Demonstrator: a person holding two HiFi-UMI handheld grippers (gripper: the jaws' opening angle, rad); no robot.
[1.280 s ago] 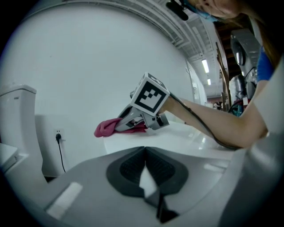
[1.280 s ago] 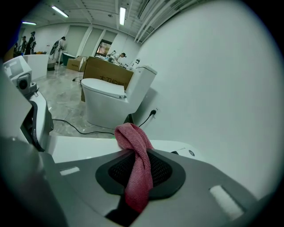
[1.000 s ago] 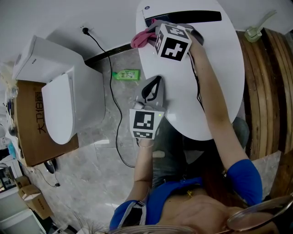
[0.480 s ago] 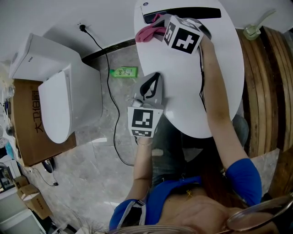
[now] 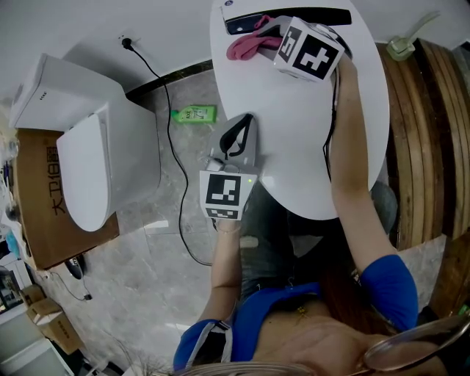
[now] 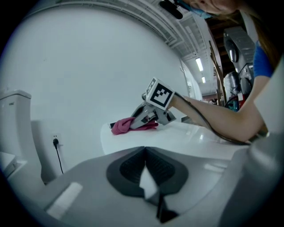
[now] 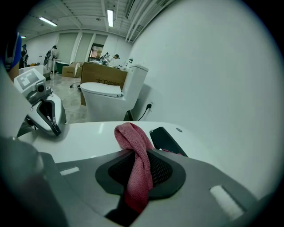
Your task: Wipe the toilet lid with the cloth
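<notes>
**A:** Now, item one: cloth?
**B:** Pink cloth [image 5: 246, 46], clamped in the right gripper [image 6: 136, 123] fingers, lying on the toilet lid [image 5: 294, 161] at its far end by the black strip [image 5: 308, 13].
**A:** Left gripper [image 5: 244, 125]?
**B:** Fingers together, empty, at the lid's left rim.
**A:** Step?
**B:** Wiping, probably. The next stroke needs the cloth flat, drawn across bare lid.

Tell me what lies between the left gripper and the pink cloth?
Only bare white toilet lid lies between the left gripper and the cloth in the right gripper, as the left gripper view shows.
</notes>
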